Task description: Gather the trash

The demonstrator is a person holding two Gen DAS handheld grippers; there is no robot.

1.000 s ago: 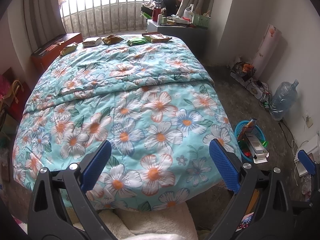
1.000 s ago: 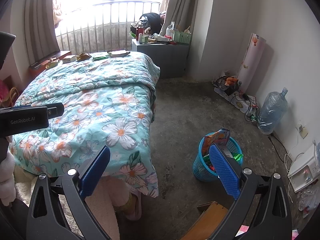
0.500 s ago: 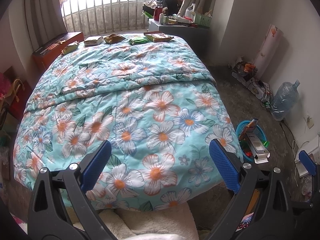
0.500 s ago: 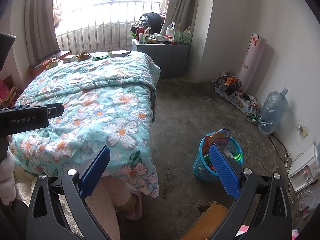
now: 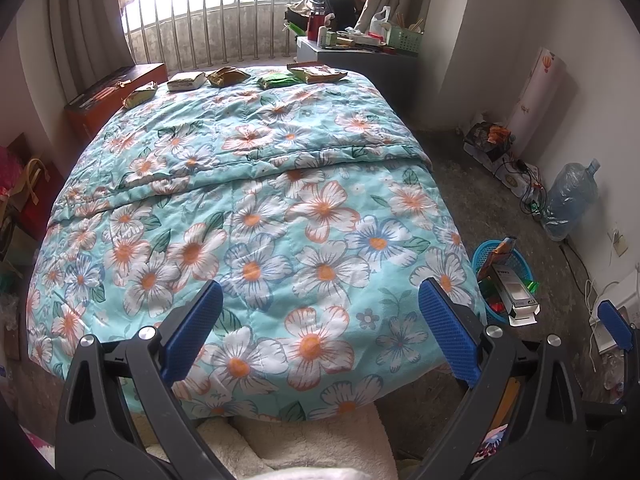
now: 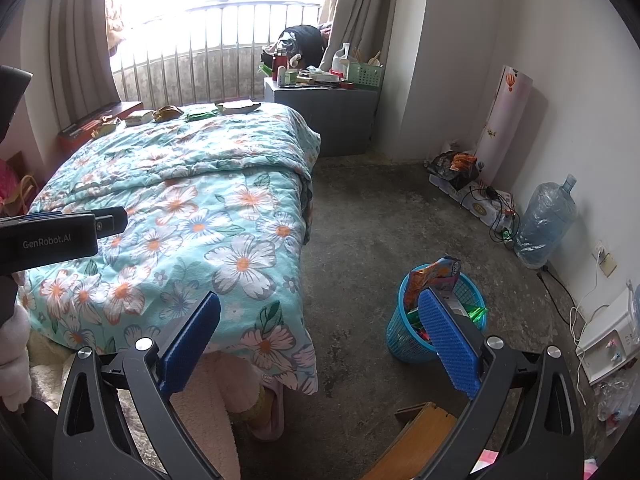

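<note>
The left tongs (image 5: 320, 328) are held spread and empty over the near end of the bed (image 5: 256, 208); the right tongs (image 6: 320, 332) are spread and empty too, above the floor beside the blue basket (image 6: 404, 344), which is already partly filled. The trash, several snack wrappers (image 5: 226, 77), is seen lying in a row at the far edge of the bed, well apart from both tongs. The wrappers are judged light, thin and slippery, so a raised crumpled edge should be pinched.
</note>
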